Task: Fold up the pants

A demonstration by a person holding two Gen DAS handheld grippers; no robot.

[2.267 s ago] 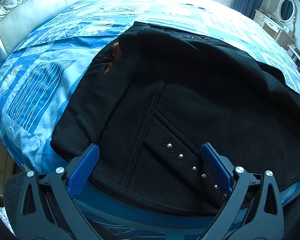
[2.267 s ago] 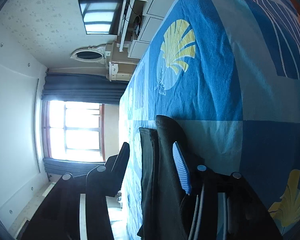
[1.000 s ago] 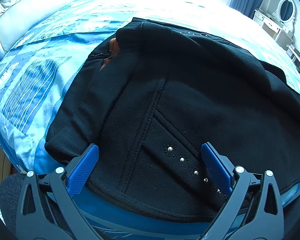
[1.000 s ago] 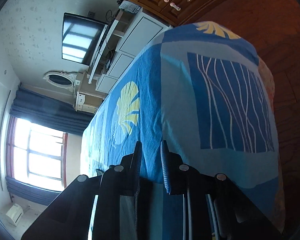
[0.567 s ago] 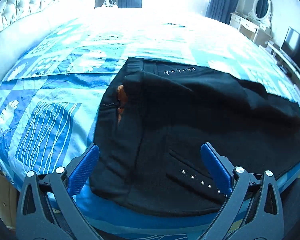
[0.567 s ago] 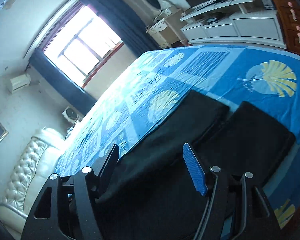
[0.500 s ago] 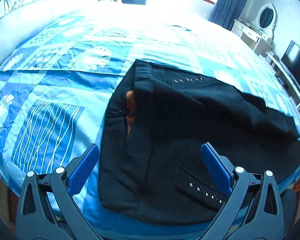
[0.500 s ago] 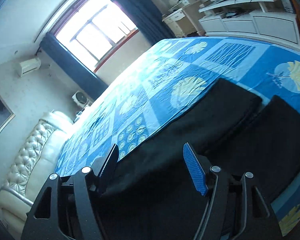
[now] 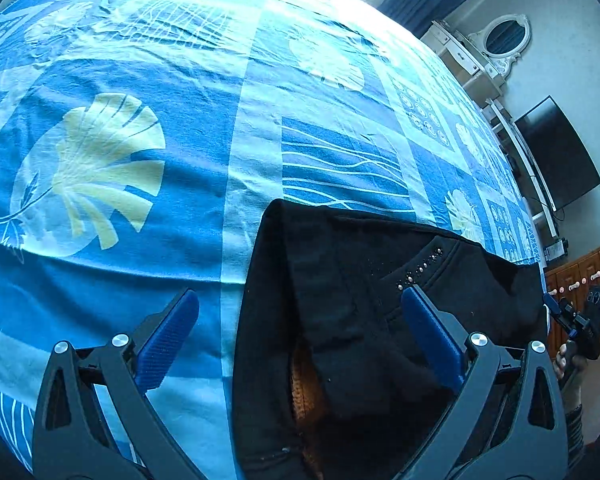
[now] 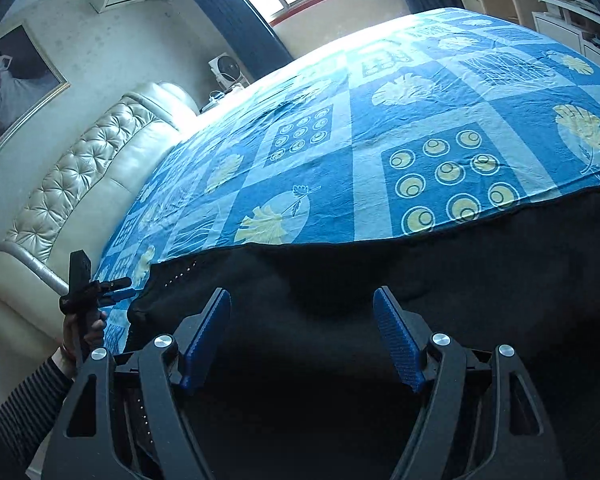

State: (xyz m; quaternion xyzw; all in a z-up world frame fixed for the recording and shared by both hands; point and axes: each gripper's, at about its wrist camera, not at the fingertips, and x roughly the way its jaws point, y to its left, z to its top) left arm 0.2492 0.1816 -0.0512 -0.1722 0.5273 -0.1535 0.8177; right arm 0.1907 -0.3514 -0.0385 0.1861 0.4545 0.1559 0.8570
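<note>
Black pants (image 9: 340, 264) lie folded on the bed's blue patchwork sheet (image 9: 180, 208), with a row of studs (image 9: 420, 268) and an orange lining (image 9: 304, 384) showing at the near end. My left gripper (image 9: 298, 320) is open above that end; its left finger is over bare sheet and its right finger over the fabric. In the right wrist view the pants (image 10: 460, 264) fill the lower half. My right gripper (image 10: 302, 320) stands open over them, holding nothing. Each gripper shows small in the other's view: the left gripper (image 10: 118, 288) and the right gripper (image 9: 556, 312).
A tufted cream headboard (image 10: 80, 176) runs along the bed's left side. A dresser with an oval mirror (image 9: 504, 36), a dark TV (image 9: 556, 160) and wooden drawers (image 9: 588, 272) stand past the bed's far right. A striped sleeve (image 10: 24, 396) shows low on the left.
The right gripper let go of the black fabric, rolled upright and opened over the pants. The left gripper swung along the bed, so the pants now sit low and right in its view.
</note>
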